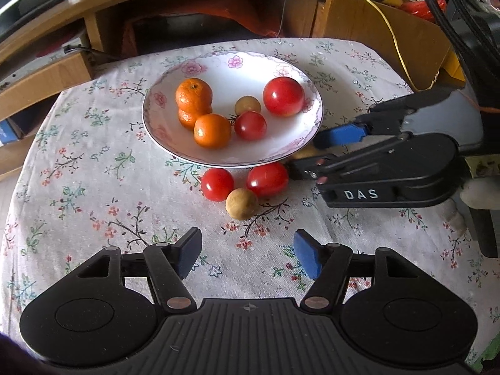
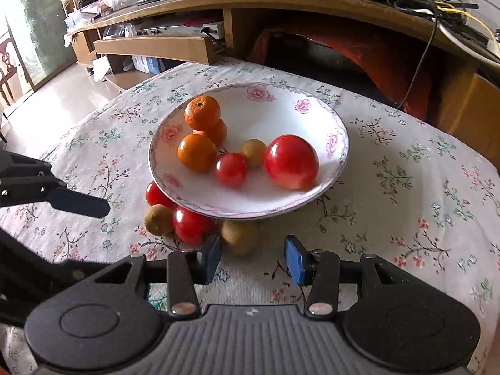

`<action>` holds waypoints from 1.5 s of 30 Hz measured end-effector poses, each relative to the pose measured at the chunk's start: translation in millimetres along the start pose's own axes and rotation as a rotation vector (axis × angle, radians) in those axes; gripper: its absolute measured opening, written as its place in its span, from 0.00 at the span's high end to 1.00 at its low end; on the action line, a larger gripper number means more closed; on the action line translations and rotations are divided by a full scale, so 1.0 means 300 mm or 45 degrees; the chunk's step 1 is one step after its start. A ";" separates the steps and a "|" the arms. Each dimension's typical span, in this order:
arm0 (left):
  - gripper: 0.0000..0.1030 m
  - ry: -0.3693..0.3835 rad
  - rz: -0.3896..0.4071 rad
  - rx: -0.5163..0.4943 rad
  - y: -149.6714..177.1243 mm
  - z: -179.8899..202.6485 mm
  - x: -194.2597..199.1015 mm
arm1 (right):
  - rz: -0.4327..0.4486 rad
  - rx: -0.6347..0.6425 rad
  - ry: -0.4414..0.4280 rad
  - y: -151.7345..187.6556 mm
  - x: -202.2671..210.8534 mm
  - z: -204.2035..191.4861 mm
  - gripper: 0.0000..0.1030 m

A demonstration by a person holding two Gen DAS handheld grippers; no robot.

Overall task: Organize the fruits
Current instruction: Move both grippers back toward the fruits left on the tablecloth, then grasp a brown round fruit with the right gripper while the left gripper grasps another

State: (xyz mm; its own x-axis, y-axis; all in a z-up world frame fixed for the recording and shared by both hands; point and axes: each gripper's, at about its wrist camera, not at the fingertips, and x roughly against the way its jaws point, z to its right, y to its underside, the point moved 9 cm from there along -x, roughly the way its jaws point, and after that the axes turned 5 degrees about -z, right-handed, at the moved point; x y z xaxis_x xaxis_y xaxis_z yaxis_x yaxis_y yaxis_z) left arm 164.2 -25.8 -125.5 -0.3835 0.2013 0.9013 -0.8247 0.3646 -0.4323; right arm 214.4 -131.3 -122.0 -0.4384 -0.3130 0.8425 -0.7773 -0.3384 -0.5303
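A white plate (image 1: 300, 143) with a pink flower border sits on a table (image 1: 93, 172) covered by a flowered cloth. In the plate lie three oranges, two stacked at the far left (image 1: 193, 95) and one nearer (image 1: 212, 130), along with a large red tomato (image 1: 283, 96), a smaller tomato (image 1: 250, 125) and a small brown fruit (image 1: 247, 105) just behind it. More fruit lies on the cloth against the plate's near rim: two tomatoes (image 1: 217, 184) (image 1: 267, 179) side by side, and a brown fruit (image 1: 242, 203) touching both from the front. The left tool (image 1: 247, 254) hangs above the cloth just short of this brown fruit, its jaws standing apart with nothing between them. The right tool (image 2: 253, 259) comes in from the side of the plate; in its own view a second brown fruit (image 2: 240, 237) lies partly under the plate's rim just ahead of its blue pads (image 2: 295, 261), near the left pad, and the jaws are apart and press on nothing. In the left wrist view that fruit (image 1: 304, 153) peeks out between the right tool's fingers. Behind the table stands a wooden cabinet (image 2: 281, 3) with cables on top.
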 end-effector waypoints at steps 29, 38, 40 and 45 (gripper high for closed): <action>0.60 -0.014 0.054 -0.020 -0.047 0.020 -0.071 | -0.045 -0.042 -0.018 0.015 0.018 -0.009 0.71; 0.67 -0.006 0.000 -0.024 0.007 0.038 -0.041 | -0.110 -0.025 0.029 0.047 0.043 -0.018 0.71; 0.67 -0.007 0.000 -0.033 0.025 0.045 -0.026 | -0.129 -0.026 0.034 0.068 0.062 -0.022 0.71; 0.65 0.008 0.023 -0.022 0.048 0.059 0.000 | -0.158 0.007 0.050 0.127 0.121 -0.050 0.71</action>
State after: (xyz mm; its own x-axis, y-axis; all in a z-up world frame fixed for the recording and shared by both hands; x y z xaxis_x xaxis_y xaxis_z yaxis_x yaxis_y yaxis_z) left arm 144.9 -36.8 -131.4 -0.3952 0.2139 0.8933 -0.8106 0.3762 -0.4487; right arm 162.1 -142.3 -110.3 -0.3563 -0.2337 0.9047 -0.8244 -0.3770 -0.4221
